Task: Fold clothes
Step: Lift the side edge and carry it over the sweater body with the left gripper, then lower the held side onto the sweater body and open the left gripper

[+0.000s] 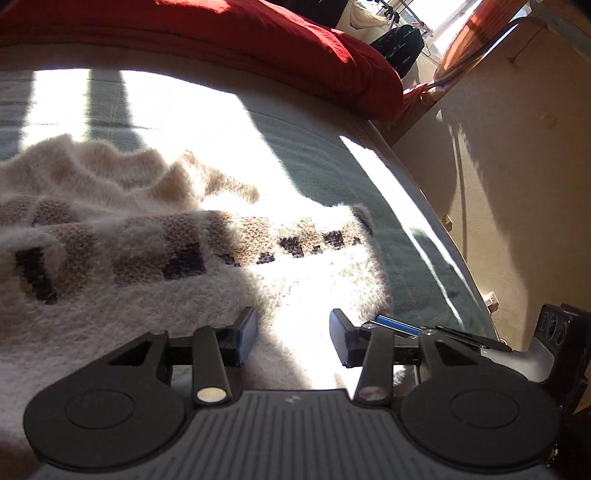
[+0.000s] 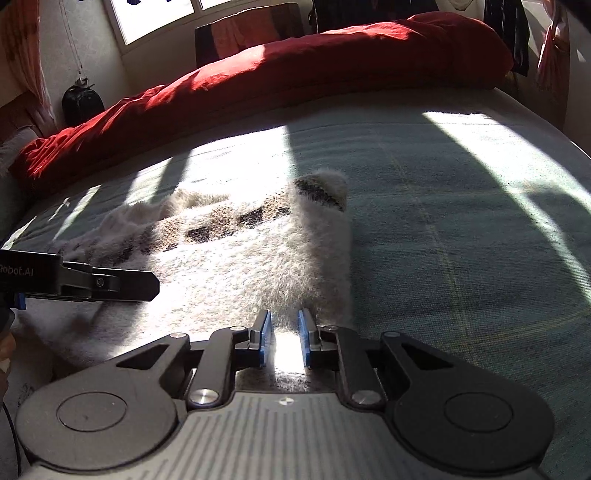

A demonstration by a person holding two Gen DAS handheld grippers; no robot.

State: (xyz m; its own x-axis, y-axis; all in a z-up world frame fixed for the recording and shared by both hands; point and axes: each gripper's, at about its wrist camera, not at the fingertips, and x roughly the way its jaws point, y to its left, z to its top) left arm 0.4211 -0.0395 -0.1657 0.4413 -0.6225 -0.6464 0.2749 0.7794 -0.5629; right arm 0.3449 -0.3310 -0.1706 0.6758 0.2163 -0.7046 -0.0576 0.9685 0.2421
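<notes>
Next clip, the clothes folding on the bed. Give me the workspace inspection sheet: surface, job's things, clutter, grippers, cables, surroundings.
Surface: bed cover, grey-green with faint checks, striped by hard sunlight and shadow.
Job's things: fuzzy cream sweater with a brown and black checked band, lying on the cover, partly rumpled at its far side.
Clutter: red duvet bunched along the far edge of the bed.
Grippers: left gripper open, low over the sweater; right gripper narrowly open at the sweater's near edge, holding nothing.
Cables: thin cord hanging down the wall.
Surroundings: window, dark backpack on the floor, orange curtain.
</notes>
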